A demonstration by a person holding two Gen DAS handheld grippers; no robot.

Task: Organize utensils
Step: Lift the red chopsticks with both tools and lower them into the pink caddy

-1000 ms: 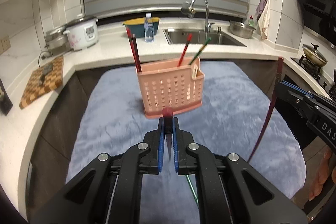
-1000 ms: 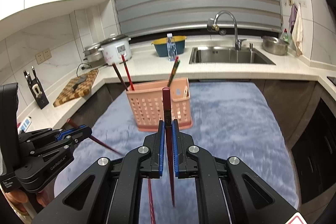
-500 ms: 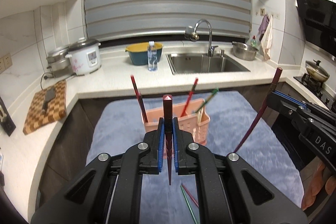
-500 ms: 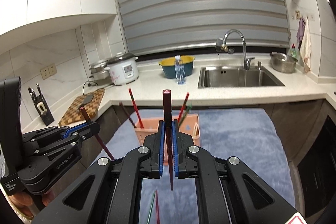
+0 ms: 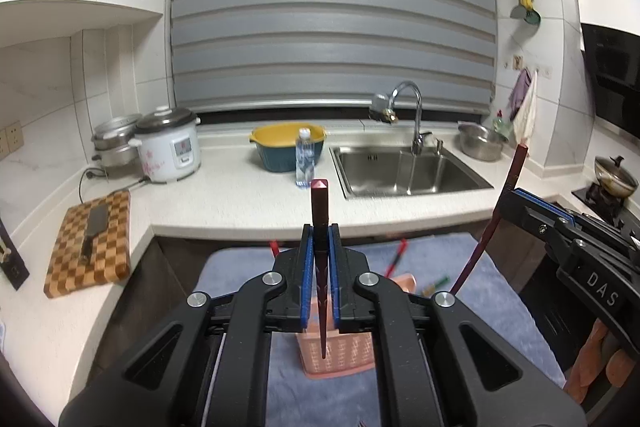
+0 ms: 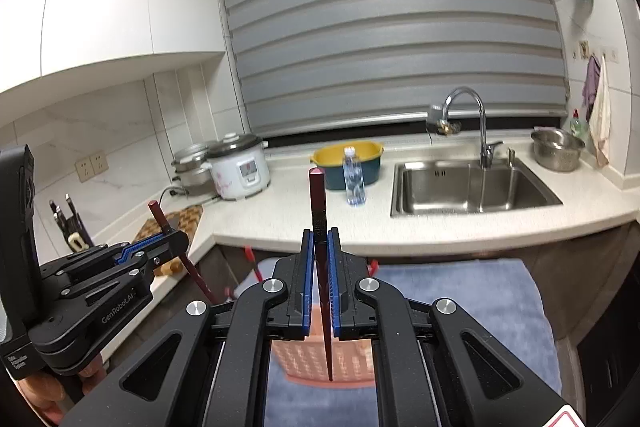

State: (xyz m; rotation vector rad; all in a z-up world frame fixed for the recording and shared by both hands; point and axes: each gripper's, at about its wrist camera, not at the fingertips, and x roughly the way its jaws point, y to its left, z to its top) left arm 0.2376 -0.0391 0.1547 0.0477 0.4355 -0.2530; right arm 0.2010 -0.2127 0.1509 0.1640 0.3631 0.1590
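My left gripper (image 5: 320,241) is shut on a dark red chopstick (image 5: 319,207) held upright, tip pointing down over the pink perforated utensil basket (image 5: 340,357). My right gripper (image 6: 320,247) is shut on another dark red chopstick (image 6: 316,195), also upright above the basket (image 6: 312,359). The basket stands on a blue-grey cloth (image 5: 492,307) and holds several red and green chopsticks, mostly hidden behind the grippers. The right gripper shows at the right of the left wrist view (image 5: 516,195); the left gripper shows at the left of the right wrist view (image 6: 172,237).
A white counter runs behind with a rice cooker (image 5: 168,151), a yellow and blue bowl (image 5: 286,147), a water bottle (image 5: 304,157), a sink (image 5: 404,171) with tap, and a steel bowl (image 5: 480,143). A checkered cutting board with a cleaver (image 5: 90,239) lies left.
Both grippers have risen and tilted up with their chopsticks, so the basket has dropped low in both views, mostly behind the fingers. Both stay shut.
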